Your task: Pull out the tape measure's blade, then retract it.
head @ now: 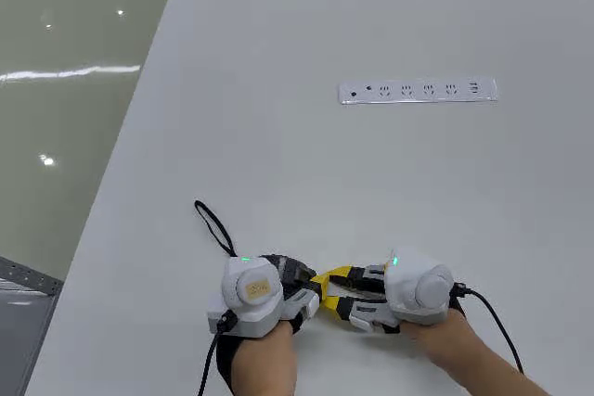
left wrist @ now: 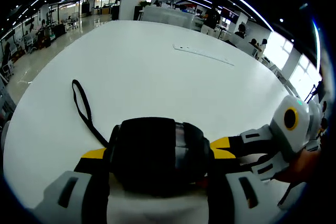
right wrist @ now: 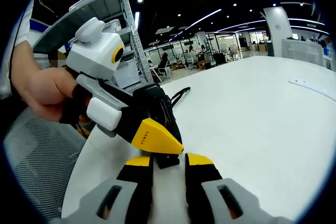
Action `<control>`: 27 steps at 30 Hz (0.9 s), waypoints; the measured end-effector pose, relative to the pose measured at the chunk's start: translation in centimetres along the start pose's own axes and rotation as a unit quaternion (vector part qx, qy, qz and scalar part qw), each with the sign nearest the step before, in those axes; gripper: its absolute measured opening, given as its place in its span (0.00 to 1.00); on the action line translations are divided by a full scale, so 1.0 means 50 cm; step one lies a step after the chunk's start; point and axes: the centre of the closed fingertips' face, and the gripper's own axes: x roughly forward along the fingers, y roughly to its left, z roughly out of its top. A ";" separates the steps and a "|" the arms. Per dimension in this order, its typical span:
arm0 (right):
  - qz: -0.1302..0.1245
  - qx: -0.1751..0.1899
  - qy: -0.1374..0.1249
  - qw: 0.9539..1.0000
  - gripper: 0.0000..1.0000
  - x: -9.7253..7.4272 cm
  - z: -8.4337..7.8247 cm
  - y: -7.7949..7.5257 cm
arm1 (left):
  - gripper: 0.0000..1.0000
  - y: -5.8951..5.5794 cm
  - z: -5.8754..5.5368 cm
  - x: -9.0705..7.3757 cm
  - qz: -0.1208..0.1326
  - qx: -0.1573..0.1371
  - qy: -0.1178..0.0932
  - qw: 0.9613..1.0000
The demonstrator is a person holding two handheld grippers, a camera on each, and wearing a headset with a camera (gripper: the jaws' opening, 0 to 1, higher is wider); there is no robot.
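Head view: low and central on the white tabletop [head: 371, 173], left tongs [head: 304, 296] closed across the black tape measure [head: 290, 273], with the strap [head: 213, 226] trailing up and left. Right tongs [head: 338, 291] meeting it tip to tip from the other side. Farther off, a power strip [head: 418, 91].

Left gripper view: clamped squarely on the case [left wrist: 152, 150], yellow tips at either flank.

Right gripper view: drawn nearly together around a small dark tab [right wrist: 168, 160] at the case's mouth, probably the blade's end. Cannot tell whether truly pinched.

Probably the very start of the pull, with no blade out yet. Confirm the pinch on the tab first. Hold the left clamp firm and unmoving, then draw the right tongs straight away, level with the mouth and without twisting. Afterwards, ease back slowly to stop the blade snapping home.
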 end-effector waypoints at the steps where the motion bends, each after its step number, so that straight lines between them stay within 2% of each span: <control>1: -0.001 -0.002 0.000 1.000 0.23 0.000 0.000 0.000 | 0.74 0.000 0.000 0.000 -0.001 0.002 0.001 1.000; 4: -0.003 -0.007 0.001 1.000 0.26 -0.001 0.000 0.000 | 0.74 -0.001 0.000 -0.001 -0.004 0.015 0.001 1.000; 12: -0.004 -0.016 0.001 1.000 0.32 -0.001 -0.001 0.001 | 0.74 0.000 -0.002 -0.002 -0.009 0.018 0.001 1.000; 19: -0.006 -0.016 -0.001 1.000 0.36 -0.001 0.004 0.002 | 0.80 -0.001 0.007 -0.004 -0.010 0.023 -0.010 1.000; 22: -0.001 -0.015 -0.002 1.000 0.40 0.001 0.004 0.007 | 0.83 -0.003 0.005 -0.004 -0.012 0.021 -0.009 1.000; 27: -0.004 -0.014 -0.002 1.000 0.40 0.001 0.004 0.004 | 0.84 -0.005 0.000 -0.004 -0.013 0.029 -0.007 0.999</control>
